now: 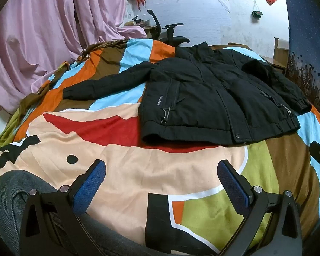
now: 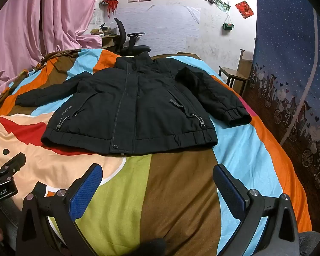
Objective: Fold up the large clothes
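Observation:
A black padded jacket (image 1: pixel 204 98) (image 2: pixel 134 108) lies flat and zipped on a colourful bedspread (image 1: pixel 138 175) (image 2: pixel 177 181), collar at the far side, hem towards me. Its one sleeve stretches out to the left; the other lies bent along the right side. My left gripper (image 1: pixel 163 166) hovers open above the spread, short of the hem, with nothing between its blue pads. My right gripper (image 2: pixel 159 170) is likewise open and empty, a little short of the hem's middle. The left gripper's body (image 2: pixel 4 179) shows at the left edge of the right wrist view.
Pink curtains (image 1: pixel 42 32) hang at the left. An office chair (image 2: pixel 128 40) and a cluttered desk stand behind the bed. A blue patterned panel (image 2: pixel 288 74) rises along the right side, with a small wooden table (image 2: pixel 234 76) beside it. Grey clothing (image 1: pixel 15 194) shows at the lower left.

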A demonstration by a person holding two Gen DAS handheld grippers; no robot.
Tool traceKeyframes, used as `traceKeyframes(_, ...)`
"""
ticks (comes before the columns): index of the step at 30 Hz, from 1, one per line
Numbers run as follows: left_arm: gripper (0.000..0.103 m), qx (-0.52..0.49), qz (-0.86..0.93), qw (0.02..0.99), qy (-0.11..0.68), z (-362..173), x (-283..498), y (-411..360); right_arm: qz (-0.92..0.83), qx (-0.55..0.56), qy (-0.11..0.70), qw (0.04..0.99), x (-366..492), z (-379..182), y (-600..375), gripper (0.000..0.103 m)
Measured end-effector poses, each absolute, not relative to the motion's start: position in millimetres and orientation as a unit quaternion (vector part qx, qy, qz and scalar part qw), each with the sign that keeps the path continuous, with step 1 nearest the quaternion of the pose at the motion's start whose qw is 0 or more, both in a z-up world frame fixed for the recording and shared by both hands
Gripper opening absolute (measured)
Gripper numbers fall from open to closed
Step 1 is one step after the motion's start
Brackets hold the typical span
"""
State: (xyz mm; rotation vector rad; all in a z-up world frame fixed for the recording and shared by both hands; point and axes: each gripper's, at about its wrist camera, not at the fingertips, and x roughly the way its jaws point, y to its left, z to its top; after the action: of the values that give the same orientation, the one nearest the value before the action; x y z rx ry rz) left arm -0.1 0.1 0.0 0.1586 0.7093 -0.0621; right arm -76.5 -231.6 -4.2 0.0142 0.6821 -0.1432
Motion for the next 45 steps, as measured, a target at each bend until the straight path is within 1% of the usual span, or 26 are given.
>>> traceKeyframes(45,0.102,0.077,-0.034,0.932,0.351,-0.3,-0.9,-1.4,-0.068,0.012,0.337,0.939,-76.4,-5.6,-232.2,0.103)
